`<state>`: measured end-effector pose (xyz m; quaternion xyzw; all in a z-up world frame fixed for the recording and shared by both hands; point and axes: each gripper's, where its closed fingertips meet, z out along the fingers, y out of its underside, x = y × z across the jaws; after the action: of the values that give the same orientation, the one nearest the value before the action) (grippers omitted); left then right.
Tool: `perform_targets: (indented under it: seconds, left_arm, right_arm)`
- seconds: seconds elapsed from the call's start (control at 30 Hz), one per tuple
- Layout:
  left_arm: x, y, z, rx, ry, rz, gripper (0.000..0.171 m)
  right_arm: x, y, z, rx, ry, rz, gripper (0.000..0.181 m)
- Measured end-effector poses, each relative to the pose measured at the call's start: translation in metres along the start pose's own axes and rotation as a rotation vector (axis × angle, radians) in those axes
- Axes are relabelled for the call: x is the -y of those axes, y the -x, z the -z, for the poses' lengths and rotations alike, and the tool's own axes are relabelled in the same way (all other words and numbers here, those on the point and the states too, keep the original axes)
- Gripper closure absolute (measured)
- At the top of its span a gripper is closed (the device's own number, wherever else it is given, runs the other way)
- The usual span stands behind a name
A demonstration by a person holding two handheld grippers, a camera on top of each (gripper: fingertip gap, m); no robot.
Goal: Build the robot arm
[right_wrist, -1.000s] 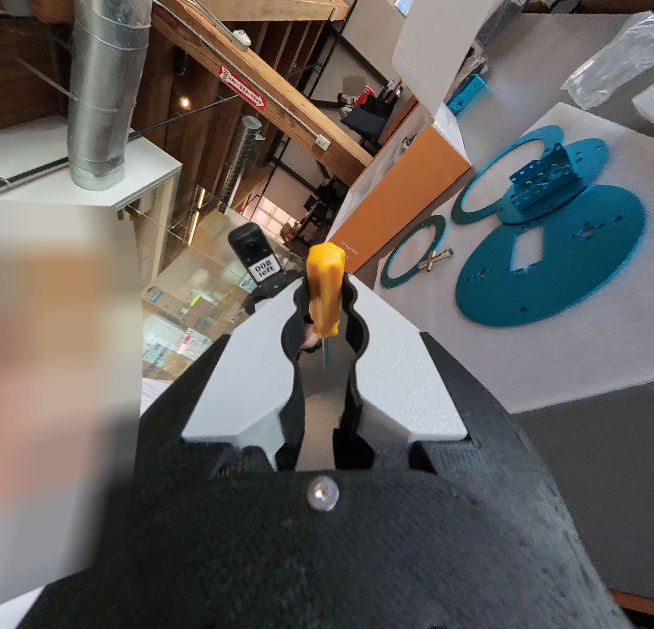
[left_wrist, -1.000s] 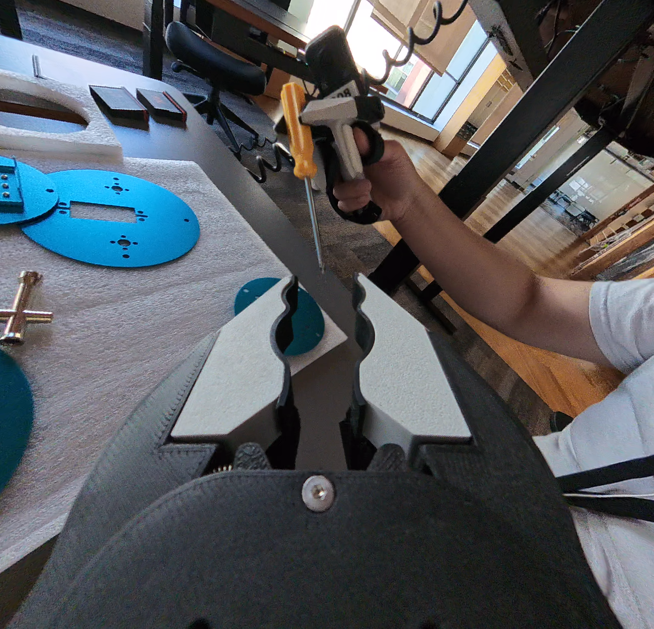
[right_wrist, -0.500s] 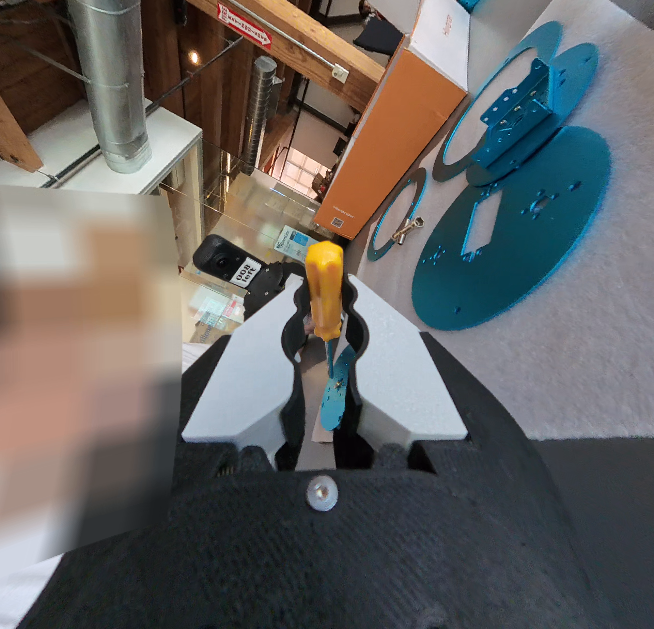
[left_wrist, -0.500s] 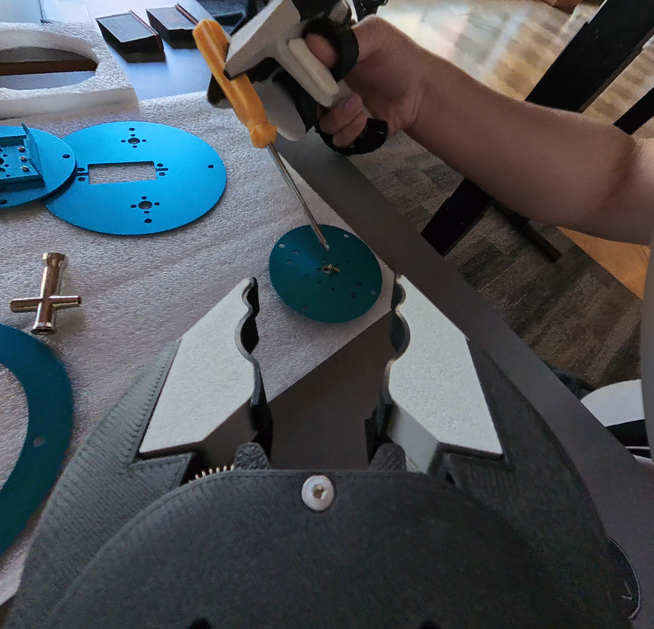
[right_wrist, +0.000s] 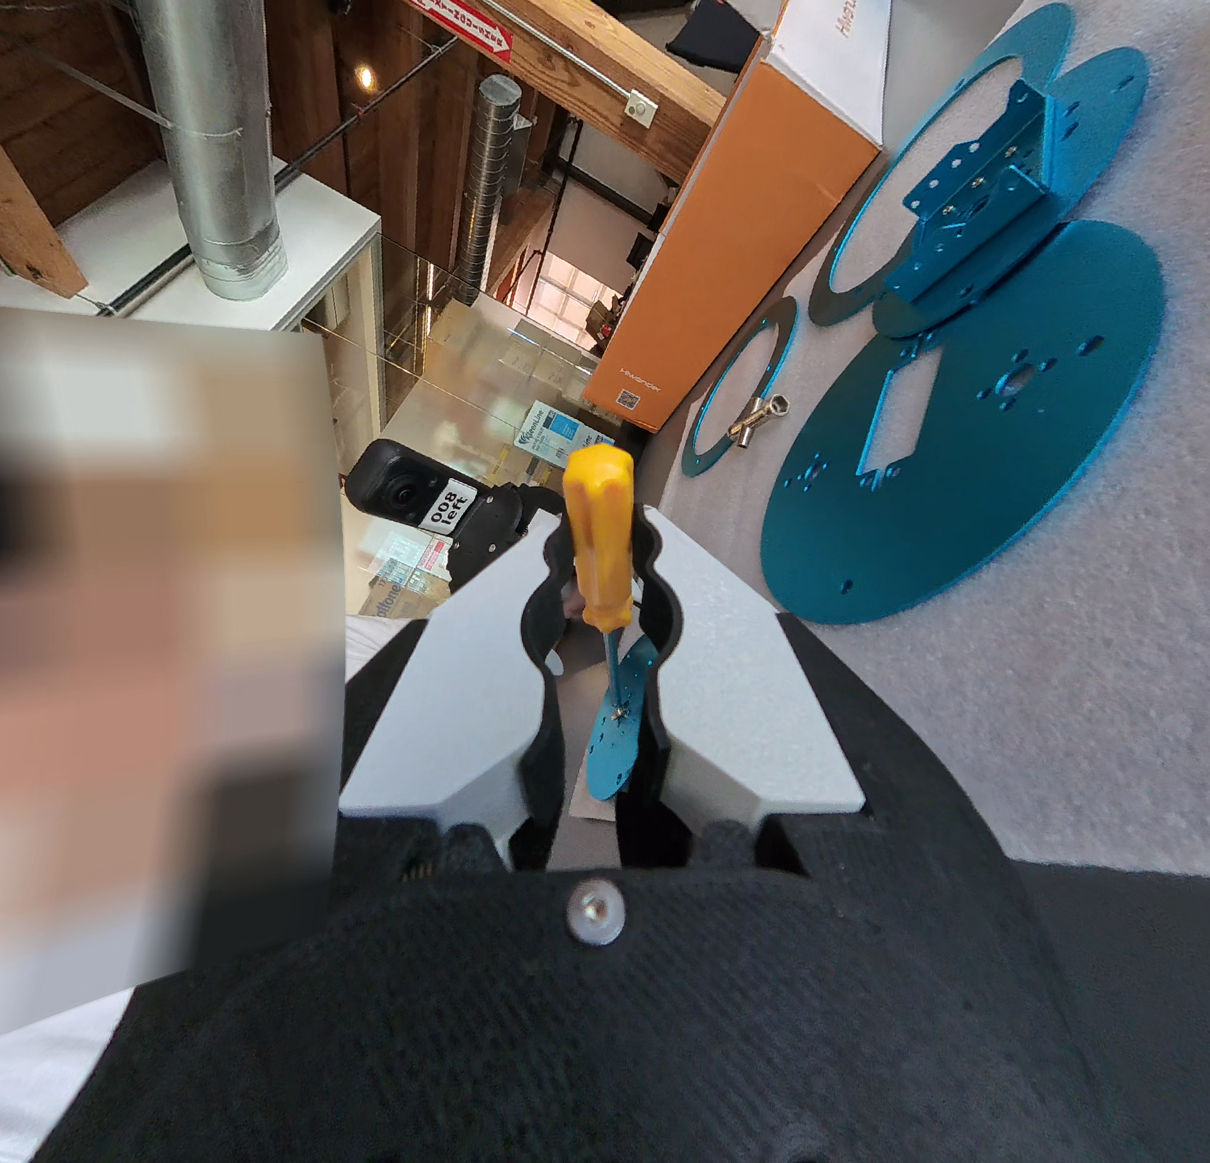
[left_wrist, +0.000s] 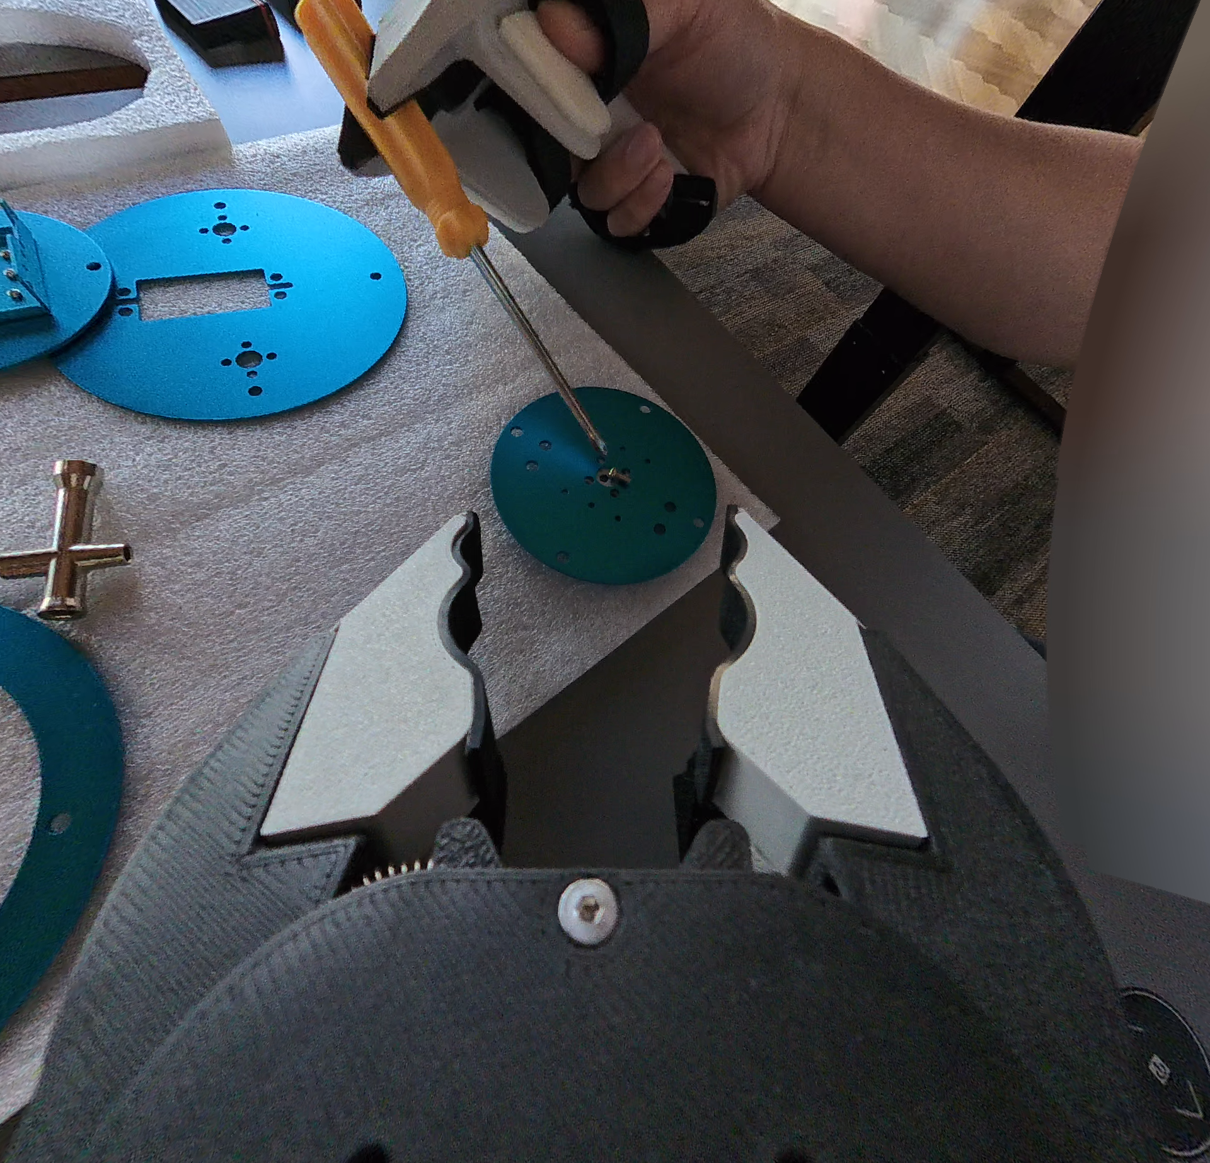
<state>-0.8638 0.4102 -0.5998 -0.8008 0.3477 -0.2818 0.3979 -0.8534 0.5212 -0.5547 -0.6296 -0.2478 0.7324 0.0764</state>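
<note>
My right gripper is shut on a yellow-handled screwdriver. In the left wrist view the screwdriver slants down from that gripper, and its tip sits at a small screw in the middle of a small teal disc on the white foam mat. The disc also shows between the right gripper's fingers. My left gripper is open and empty, just short of the disc's near edge, low over the mat's corner.
A large blue disc with a rectangular cut-out, a blue bracket on another disc, a teal ring and a metal cross wrench lie on the mat. An orange and white box stands behind. The table edge runs close beside the small disc. The grippers' ends are close to 12 cm from one another.
The right gripper swung the screwdriver down from the air to the small disc's centre screw. The left gripper opened wider and tilted down toward the disc.
</note>
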Motion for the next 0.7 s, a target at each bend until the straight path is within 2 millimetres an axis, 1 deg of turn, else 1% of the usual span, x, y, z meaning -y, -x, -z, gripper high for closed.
perform_targets:
  seconds: [0.7]
  left_arm:
    - [-0.0001, -0.0005, -0.0003, 0.001, 0.001, 0.004, 0.101]
  right_arm:
    - [-0.0042, -0.0002, -0.0064, -0.004, 0.025, 0.011, 0.165]
